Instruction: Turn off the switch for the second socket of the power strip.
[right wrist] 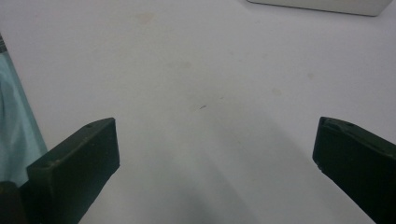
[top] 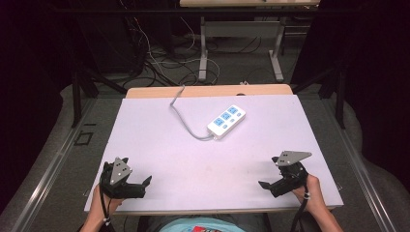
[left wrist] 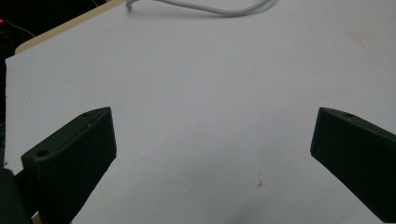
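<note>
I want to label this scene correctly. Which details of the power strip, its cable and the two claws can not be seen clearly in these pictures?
- Power strip: high view, socket holes and switches too small to tell.
- Power strip in right gripper view: cut off by the top edge.
- Cable: its far end runs off the table's back edge; plug hidden.
- Left claw and right claw: both open; pad surfaces too small in the high view.

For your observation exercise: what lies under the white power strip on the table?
The power strip lies flat on the white board covering the table, its grey cable trailing towards the far edge. The patch of board beneath it is hidden.
</note>
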A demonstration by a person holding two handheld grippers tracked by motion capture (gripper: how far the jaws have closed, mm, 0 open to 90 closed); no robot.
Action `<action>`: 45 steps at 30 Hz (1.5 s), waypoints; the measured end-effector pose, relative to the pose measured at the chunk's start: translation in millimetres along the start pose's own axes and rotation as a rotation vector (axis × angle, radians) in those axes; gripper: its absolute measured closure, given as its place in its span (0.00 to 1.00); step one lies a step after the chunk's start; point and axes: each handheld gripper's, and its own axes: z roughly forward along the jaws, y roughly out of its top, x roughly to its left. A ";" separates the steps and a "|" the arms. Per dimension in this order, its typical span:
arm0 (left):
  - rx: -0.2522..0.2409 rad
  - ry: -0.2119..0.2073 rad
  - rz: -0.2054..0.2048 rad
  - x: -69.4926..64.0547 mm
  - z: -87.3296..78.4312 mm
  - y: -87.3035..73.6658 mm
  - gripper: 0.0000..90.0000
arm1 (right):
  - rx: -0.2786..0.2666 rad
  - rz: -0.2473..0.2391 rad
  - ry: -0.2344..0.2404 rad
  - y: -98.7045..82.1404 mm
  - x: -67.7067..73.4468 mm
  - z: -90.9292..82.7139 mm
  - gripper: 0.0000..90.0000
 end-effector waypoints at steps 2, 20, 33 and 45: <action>0.003 -0.012 -0.017 -1.1 1.2 -0.4 0.00 | 0.005 -0.015 0.013 0.4 -1.2 0.5 0.00; 0.010 0.013 0.014 -0.2 2.1 -0.1 0.00 | 0.016 -0.008 0.001 5.1 -7.0 5.9 0.00; 0.021 0.008 0.025 -1.7 3.7 -0.6 0.00 | 0.012 -0.021 -0.002 16.8 -14.3 14.0 0.00; 0.030 0.015 0.032 -2.8 5.2 -0.9 0.00 | 0.010 -0.048 0.003 30.5 -13.5 26.9 0.00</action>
